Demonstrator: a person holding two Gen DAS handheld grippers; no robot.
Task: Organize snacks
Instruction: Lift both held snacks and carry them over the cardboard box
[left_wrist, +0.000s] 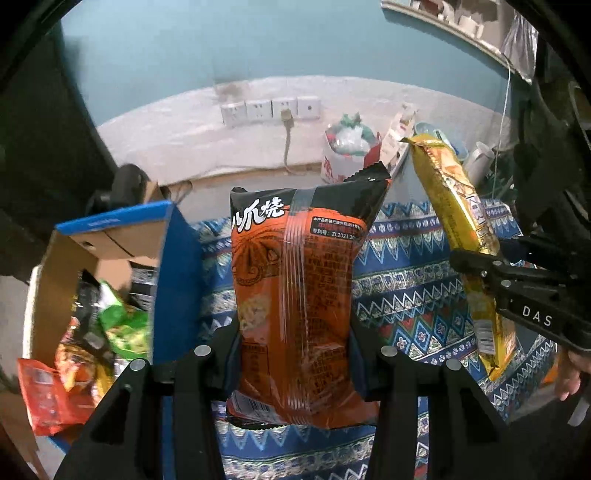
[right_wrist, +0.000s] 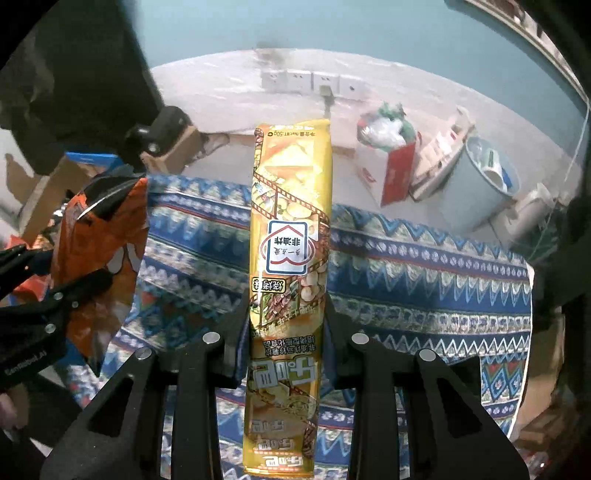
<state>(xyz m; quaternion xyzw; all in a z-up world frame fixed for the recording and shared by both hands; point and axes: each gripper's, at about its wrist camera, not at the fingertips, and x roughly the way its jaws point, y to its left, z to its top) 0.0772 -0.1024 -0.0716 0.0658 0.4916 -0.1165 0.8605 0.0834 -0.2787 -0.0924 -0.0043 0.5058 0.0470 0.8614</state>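
My left gripper (left_wrist: 293, 332) is shut on an orange and black snack bag (left_wrist: 299, 280) and holds it upright above the patterned cloth. My right gripper (right_wrist: 286, 314) is shut on a long yellow snack pack (right_wrist: 290, 258), also upright. The yellow pack (left_wrist: 461, 236) and the right gripper (left_wrist: 480, 271) show at the right of the left wrist view. The orange bag (right_wrist: 99, 251) and the left gripper (right_wrist: 64, 291) show at the left of the right wrist view.
An open blue cardboard box (left_wrist: 173, 266) at the left holds several snack bags (left_wrist: 118, 321). A blue patterned cloth (right_wrist: 424, 280) covers the table. Behind stand a white and red box (right_wrist: 384, 173), a pale blue bucket (right_wrist: 476, 188) and wall sockets (left_wrist: 269, 109).
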